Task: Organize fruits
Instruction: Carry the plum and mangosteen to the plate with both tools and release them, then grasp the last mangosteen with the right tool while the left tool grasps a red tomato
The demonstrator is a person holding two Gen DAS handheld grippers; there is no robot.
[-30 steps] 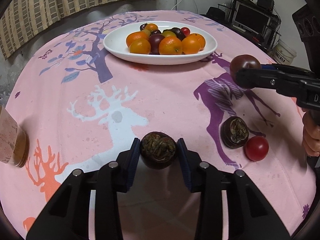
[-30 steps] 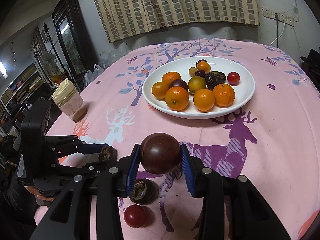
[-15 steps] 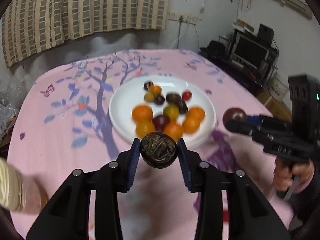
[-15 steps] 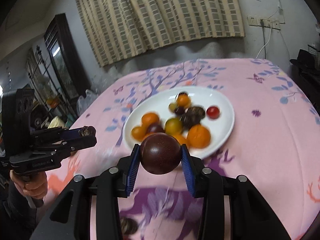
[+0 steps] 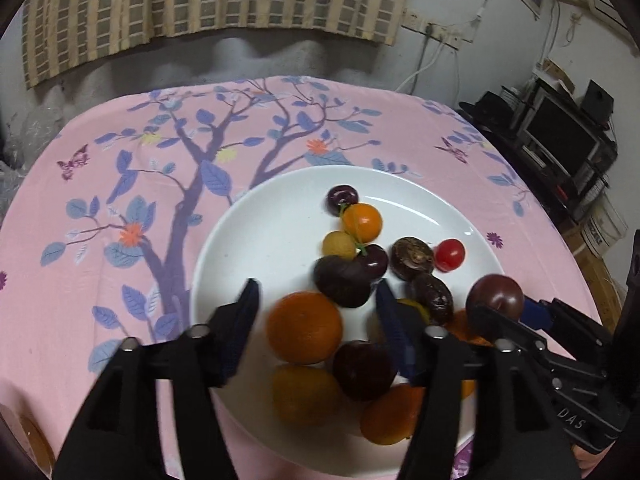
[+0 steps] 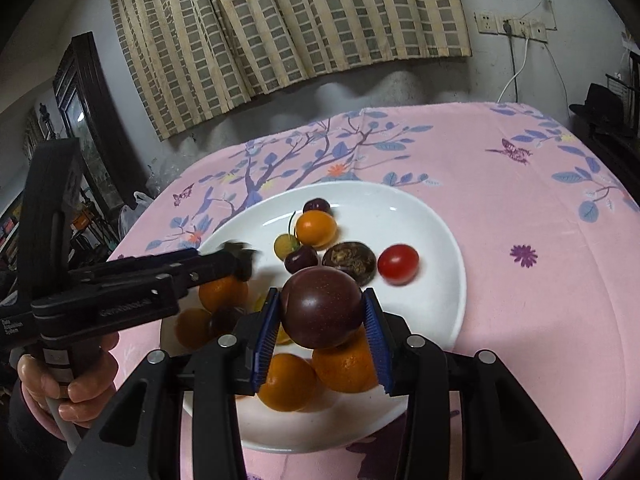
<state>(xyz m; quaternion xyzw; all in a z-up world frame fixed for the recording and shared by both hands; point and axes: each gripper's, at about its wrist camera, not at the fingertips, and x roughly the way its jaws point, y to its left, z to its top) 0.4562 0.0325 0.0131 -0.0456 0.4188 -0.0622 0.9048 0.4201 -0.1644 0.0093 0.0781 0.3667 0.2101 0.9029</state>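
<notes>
right gripper (image 6: 322, 314): fingers clamped on a dark plum (image 6: 321, 307), pads pressing both flanks, the fruit carried above the near part of the white plate (image 6: 436, 240). below the plum lie oranges (image 6: 346, 368); just beyond it sit a wrinkled dark fruit (image 6: 349, 261) and a cherry tomato (image 6: 398, 263), all inside the plate.

left gripper (image 5: 318, 326): fingers spread wide, nothing clamped between them. it hangs over the plate's near half. a dark, blurred fruit (image 5: 342, 286) shows in the gap between the fingers, just above the large orange (image 5: 305, 327); judged to be dropping or just released, though contact with the plate cannot be told.

hazards, judged from this state:
- the plate's centre and near side are crowded. a plum released onto the rounded oranges may roll off the pile toward the near rim of the plate and onto the pink tablecloth (image 6: 540, 280).
- the blurred fruit may bounce off the large orange and knock smaller fruit outward.
- both grippers work over the same half of the plate, close beside each other; a sideways move by either could strike the other and jar the plum loose.
- release from height would bruise soft fruit; lower toward the bare left part of the plate first.
</notes>
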